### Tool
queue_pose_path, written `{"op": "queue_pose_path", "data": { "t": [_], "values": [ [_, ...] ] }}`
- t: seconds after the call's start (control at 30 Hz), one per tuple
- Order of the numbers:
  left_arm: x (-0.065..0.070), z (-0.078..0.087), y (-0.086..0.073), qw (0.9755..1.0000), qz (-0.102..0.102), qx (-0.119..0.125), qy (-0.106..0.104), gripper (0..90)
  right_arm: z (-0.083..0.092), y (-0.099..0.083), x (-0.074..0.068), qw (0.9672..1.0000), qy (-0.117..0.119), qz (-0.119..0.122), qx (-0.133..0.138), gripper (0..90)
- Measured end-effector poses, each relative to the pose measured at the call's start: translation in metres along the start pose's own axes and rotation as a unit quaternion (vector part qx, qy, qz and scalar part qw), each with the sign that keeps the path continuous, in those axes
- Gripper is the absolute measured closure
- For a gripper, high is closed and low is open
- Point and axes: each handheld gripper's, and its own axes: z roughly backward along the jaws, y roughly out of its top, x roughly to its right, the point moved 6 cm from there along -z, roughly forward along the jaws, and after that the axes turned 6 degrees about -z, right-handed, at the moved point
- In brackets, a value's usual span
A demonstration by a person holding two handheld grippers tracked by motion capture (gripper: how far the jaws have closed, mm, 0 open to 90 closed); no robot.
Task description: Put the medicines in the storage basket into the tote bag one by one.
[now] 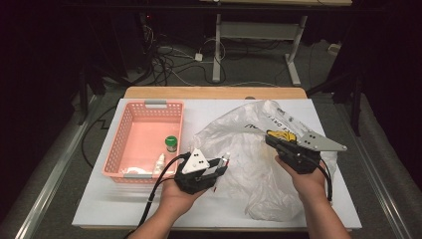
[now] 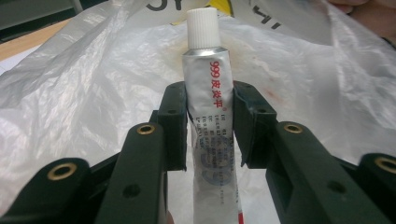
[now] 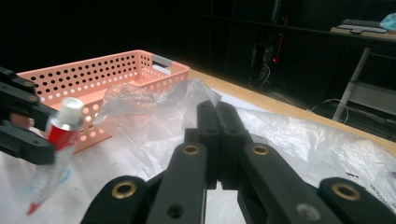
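Ointment tube [image 2: 208, 100], silver with red characters and a white ribbed cap, sits clamped between the left gripper's [image 2: 208, 123] two black pads, cap pointing to the top of the frame. High view: left gripper [image 1: 222, 168] at lower centre, just right of the pink basket [image 1: 130, 130], at the edge of the clear plastic bag [image 1: 249, 144]. Right gripper [image 1: 271, 141] at centre right, jaws pressed together, pinching the bag's film. Basket holds a green-capped bottle [image 1: 171, 143] and a small white bottle [image 1: 159, 163]. White table sheet [image 1: 109, 199] beneath.
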Motion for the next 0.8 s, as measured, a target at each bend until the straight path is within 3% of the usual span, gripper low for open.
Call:
{"op": "queue_pose_path", "data": {
  "t": [0.4,0.63,0.8],
  "values": [
    [0.003,-0.048,0.018,0.9993,-0.029,-0.017,0.014,66.1,0.003,0.005,0.000,0.9999,0.001,-0.003,0.012,90.0],
    [0.001,-0.076,0.030,0.9986,-0.038,-0.026,0.028,66.0,0.006,0.008,0.004,0.9997,0.002,-0.009,0.021,90.0],
    [-0.004,-0.096,0.035,0.9983,-0.033,-0.033,0.036,66.0,0.007,0.009,0.007,0.9996,0.000,-0.014,0.025,90.0]
  ]
}}
